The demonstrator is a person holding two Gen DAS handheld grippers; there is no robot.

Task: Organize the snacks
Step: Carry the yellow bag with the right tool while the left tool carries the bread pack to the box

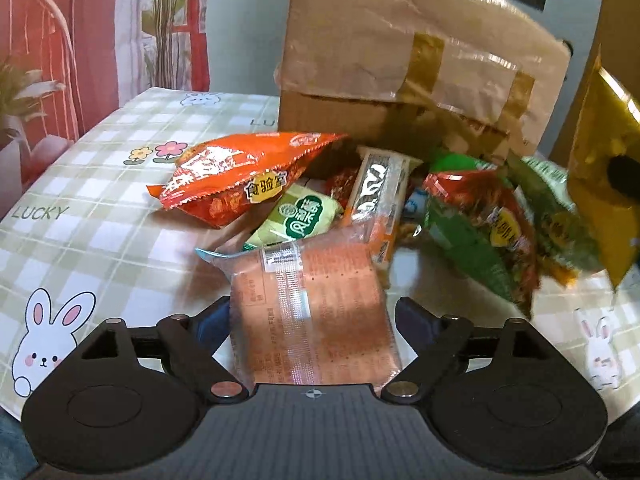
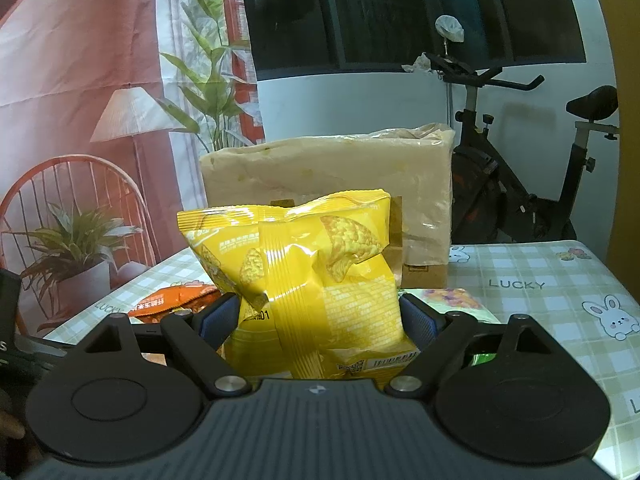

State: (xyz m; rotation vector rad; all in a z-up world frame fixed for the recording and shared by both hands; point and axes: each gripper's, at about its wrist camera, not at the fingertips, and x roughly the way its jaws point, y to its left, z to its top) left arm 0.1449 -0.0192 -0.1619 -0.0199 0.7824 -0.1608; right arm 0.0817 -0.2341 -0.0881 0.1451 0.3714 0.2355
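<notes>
The yellow chip bag (image 2: 304,280) is held upright in the right tool (image 2: 320,312), the cardboard box (image 2: 328,184) seen straight ahead beyond it, while a pink wafer pack (image 1: 312,312) is pinched lengthwise by the left tool (image 1: 312,316) above the worktop (image 1: 100,200).

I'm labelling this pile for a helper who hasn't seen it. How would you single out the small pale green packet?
Start at the big taped cardboard box at the back of the checked tablecloth; the snack pile lies in front of it. The pale green packet sits low in the pile, partly under the orange bag. It alone is pale, with a dark green round logo.
</notes>
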